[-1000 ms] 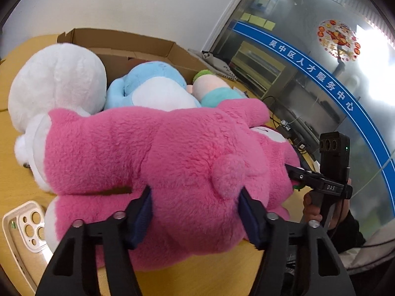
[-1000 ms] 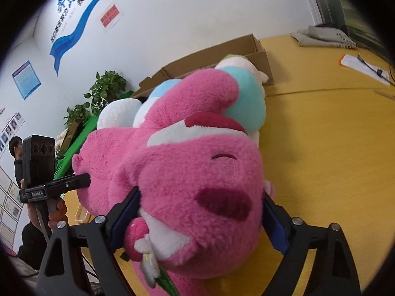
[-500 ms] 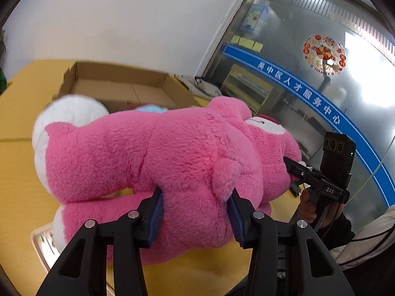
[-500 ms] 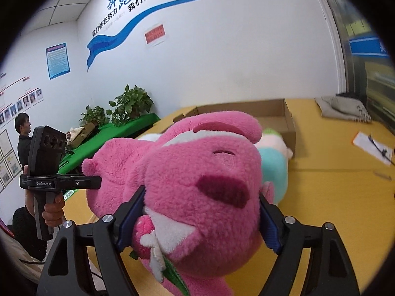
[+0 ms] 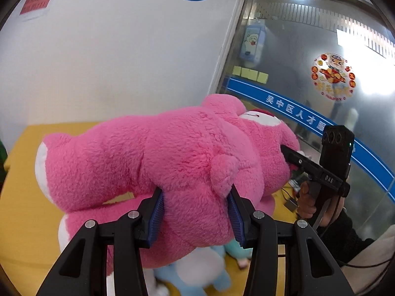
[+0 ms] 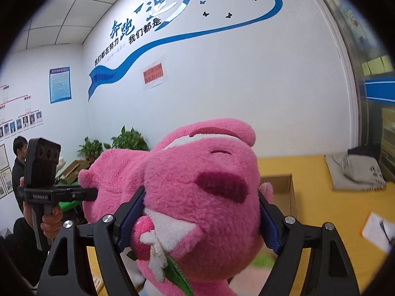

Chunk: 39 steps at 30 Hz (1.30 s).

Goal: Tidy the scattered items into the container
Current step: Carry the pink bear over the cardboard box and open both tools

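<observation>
One large pink plush bear is held up off the yellow counter by two hand-held grippers. The left hand-held gripper has its blue pads pressed into the bear's lower body just below the small round tail, one pad on each side, so it is clamped on the bear at a middling spread. The right hand-held gripper grips the bear's head, its pads sunk into the fur at both cheeks with the jaws set wide; a white flower with a green leaf hangs under the chin between the jaws. In the left wrist view the right hand-held gripper reaches in from the right edge, its tip buried in the head end of the bear. In the right wrist view the left one comes in from the left and meets the bear's back end.

Below the lifted bear two smaller plush toys show in part: a light blue and white one and a teal one. One open cardboard box sits on the counter behind the bear's head. One grey folded cloth lies further back on the counter, and one sheet of paper lies near the right edge.
</observation>
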Available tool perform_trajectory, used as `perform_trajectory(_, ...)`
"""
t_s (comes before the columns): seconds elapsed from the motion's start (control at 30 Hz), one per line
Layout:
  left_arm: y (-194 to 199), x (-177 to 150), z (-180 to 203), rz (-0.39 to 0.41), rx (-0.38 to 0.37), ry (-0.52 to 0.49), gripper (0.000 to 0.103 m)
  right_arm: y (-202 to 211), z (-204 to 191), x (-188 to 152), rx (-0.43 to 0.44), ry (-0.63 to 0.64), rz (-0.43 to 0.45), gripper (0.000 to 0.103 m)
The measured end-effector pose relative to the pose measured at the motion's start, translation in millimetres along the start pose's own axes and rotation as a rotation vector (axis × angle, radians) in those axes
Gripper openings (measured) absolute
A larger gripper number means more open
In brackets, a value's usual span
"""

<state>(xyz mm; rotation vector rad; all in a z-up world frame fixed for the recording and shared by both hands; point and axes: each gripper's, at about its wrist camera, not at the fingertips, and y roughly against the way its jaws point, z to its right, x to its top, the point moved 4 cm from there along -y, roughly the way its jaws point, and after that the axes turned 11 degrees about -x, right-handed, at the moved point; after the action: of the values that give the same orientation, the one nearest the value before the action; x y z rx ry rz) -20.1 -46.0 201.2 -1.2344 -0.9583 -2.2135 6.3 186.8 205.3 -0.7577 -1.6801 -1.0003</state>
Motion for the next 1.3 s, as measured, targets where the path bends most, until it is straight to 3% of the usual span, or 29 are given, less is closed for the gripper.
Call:
perform_trajectory(0.23, -65, 91, -90, 0.004, 0.045, 0.046, 0.05, -115, 30, 66, 0.013, -0.008, 0.022, 0.081)
perform_trajectory(0.37, -129, 112, -140, -0.03, 0.068, 0.059, 0.05, -181, 77, 66, 0.001, -0.123, -0.01, 0.081)
perform_trajectory(0.5, -198, 72, -192, -0.158, 0.099, 0.148, 0.048, -249, 130, 12, -0.042, -0.235, -0.18, 0.082)
perform_trajectory(0.53, -215, 54, -204, -0.198, 0.093, 0.177, 0.031, -266, 140, -10, -0.069, -0.255, -0.241, 0.083)
perform_trajectory(0.6, -248, 19, -222, -0.311, 0.048, 0.236, 0.014, -295, 156, -52, -0.152, -0.276, -0.363, 0.084)
perform_trajectory(0.7, -277, -15, -233, -0.449, 0.101, 0.228, 0.014, -324, 166, -98, -0.326, -0.23, -0.528, 0.087)
perform_trajectory(0.77, -275, -14, -230, -0.458, 0.111, 0.201, 0.014, -322, 162, -96, -0.335, -0.205, -0.514, 0.091)
perform_trajectory(0.8, -269, -10, -226, -0.455, 0.105, 0.188, 0.016, -317, 161, -91, -0.334, -0.197, -0.505, 0.092)
perform_trajectory(0.87, -253, -3, -221, -0.449, 0.139, 0.16, 0.033, -307, 155, -79, -0.322, -0.161, -0.489, 0.092)
perform_trajectory(0.9, -243, 0, -218, -0.44, 0.16, 0.149, 0.049, -304, 150, -71, -0.319, -0.15, -0.491, 0.092)
perform_trajectory(0.93, -234, 4, -212, -0.424, 0.173, 0.142, 0.059, -297, 148, -65, -0.318, -0.145, -0.5, 0.092)
perform_trajectory(1.0, -209, 14, -193, -0.376, 0.17, 0.127, 0.063, -280, 142, -51, -0.31, -0.155, -0.503, 0.092)
perform_trajectory(1.07, -179, 17, -176, -0.335, 0.168, 0.108, 0.074, -246, 133, -41, -0.28, -0.159, -0.476, 0.096)
perform_trajectory(1.13, -151, 19, -157, -0.287, 0.196, 0.08, 0.095, -216, 127, -37, -0.23, -0.131, -0.455, 0.103)
perform_trajectory(1.2, -129, 9, -148, -0.288, 0.237, 0.05, 0.098, -197, 117, -45, -0.211, -0.086, -0.468, 0.103)
perform_trajectory(1.27, -117, -12, -157, -0.34, 0.252, 0.079, 0.096, -190, 113, -67, -0.214, -0.067, -0.536, 0.103)
perform_trajectory(1.3, -118, -24, -163, -0.376, 0.237, 0.122, 0.086, -190, 114, -81, -0.211, -0.078, -0.58, 0.103)
